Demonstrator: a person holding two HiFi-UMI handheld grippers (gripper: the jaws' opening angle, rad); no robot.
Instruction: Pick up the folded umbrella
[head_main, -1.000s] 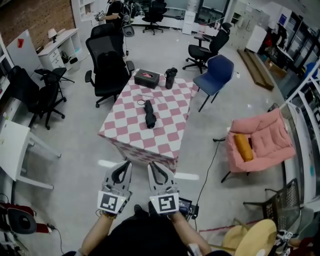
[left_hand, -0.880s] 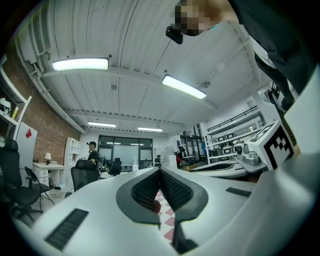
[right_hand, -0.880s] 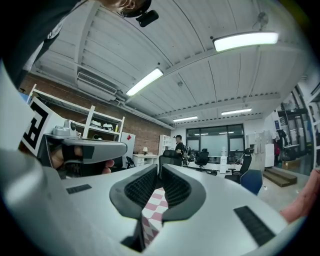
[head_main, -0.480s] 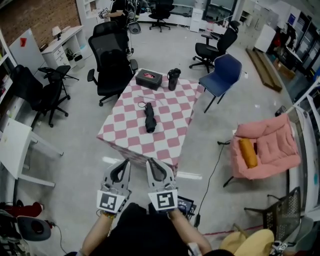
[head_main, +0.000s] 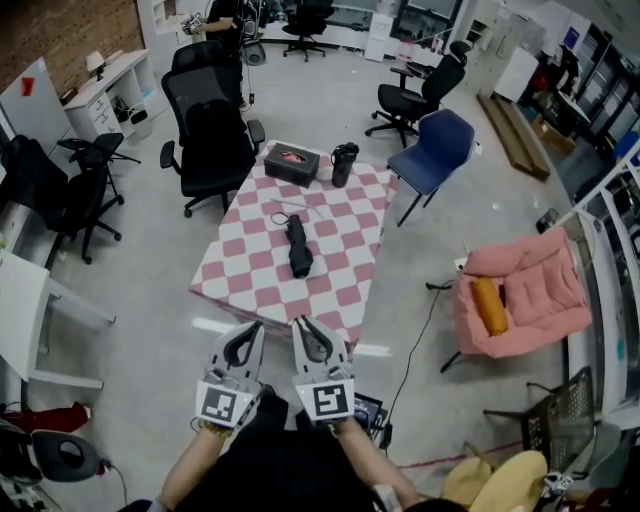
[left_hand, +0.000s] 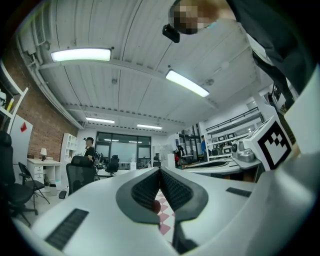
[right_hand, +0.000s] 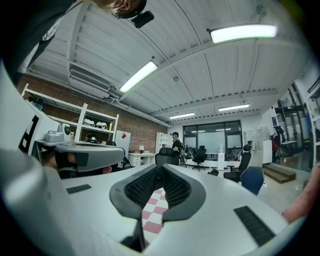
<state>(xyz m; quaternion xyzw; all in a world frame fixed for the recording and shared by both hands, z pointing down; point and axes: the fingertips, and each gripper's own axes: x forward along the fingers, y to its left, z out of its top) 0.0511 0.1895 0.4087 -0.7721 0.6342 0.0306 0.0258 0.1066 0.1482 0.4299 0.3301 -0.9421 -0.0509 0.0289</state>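
The folded black umbrella (head_main: 297, 246) lies lengthwise in the middle of the pink-and-white checkered table (head_main: 250, 285), its strap loop toward the far end. My left gripper (head_main: 243, 330) and right gripper (head_main: 305, 325) are side by side, short of the table's near edge, both pointing level at it. Both are shut with nothing between the jaws. Between the closed tips of the left gripper (left_hand: 160, 170) and of the right gripper (right_hand: 160, 167), only a sliver of the checkered cloth shows.
A dark box (head_main: 291, 161) and a black flask (head_main: 343, 162) stand at the table's far end. Black office chairs (head_main: 210, 140) crowd the far left, a blue chair (head_main: 437, 145) stands far right, a pink armchair (head_main: 525, 290) right. A cable (head_main: 415, 340) crosses the floor.
Both grippers and the person have come closer to the table; it sits slightly nearer and lower in the head view. The jaws stay shut.
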